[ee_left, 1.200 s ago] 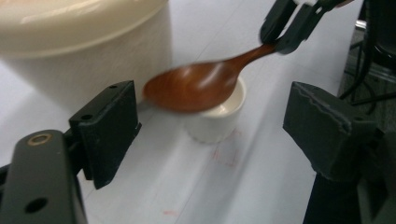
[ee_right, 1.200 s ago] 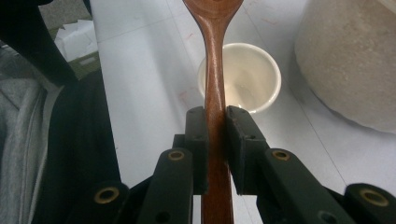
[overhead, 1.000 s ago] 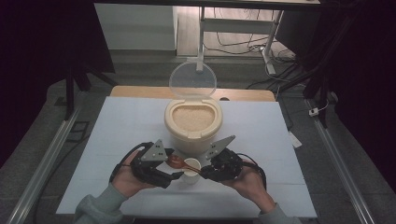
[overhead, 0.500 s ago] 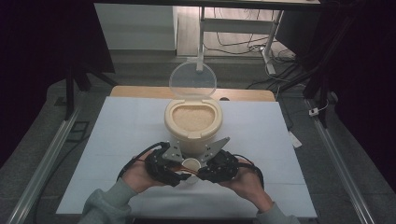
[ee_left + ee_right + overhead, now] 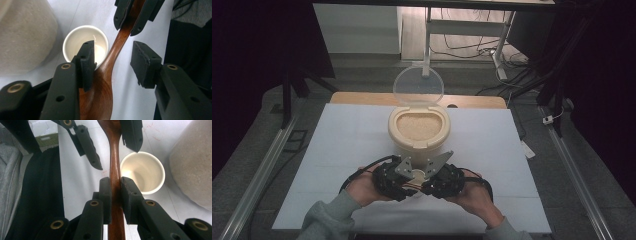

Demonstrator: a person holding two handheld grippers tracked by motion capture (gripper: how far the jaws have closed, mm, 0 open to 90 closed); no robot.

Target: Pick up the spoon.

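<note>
Near the front edge of the surface (image 5: 512, 150), midway between its left and right edges: wooden spoon (image 5: 100, 82) carried between two tools, just in front of the open rice container (image 5: 418, 132) with its clear lid (image 5: 418, 87) tipped up behind.

Right tool (image 5: 115, 182): clamped on the spoon's handle, both pads pressed flat against the narrow shaft. Probably chosen as the carrying grip, since the slim handle fits squarely between the pads and keeps the spoon from rolling.

Left tool (image 5: 113, 57): spread wide around the spoon's bowl end, one jaw touching or nearly touching the wood, the other well clear of it. Gripping nothing. Judged as either a steadying position or a hand-over not yet completed.

Small white cup (image 5: 85, 37): upright and empty, just beside the spoon's neck and close against the container wall. Likely set there so that rice has only a short way to travel from container to cup.

Orientation of the spoon: long axis roughly parallel to the front edge of the surface, running from one tool to the other. Bowl end toward the person's left, handle end toward the right. Lying close to level, low over the surface. Not clear whether hollow side up or down.
</note>
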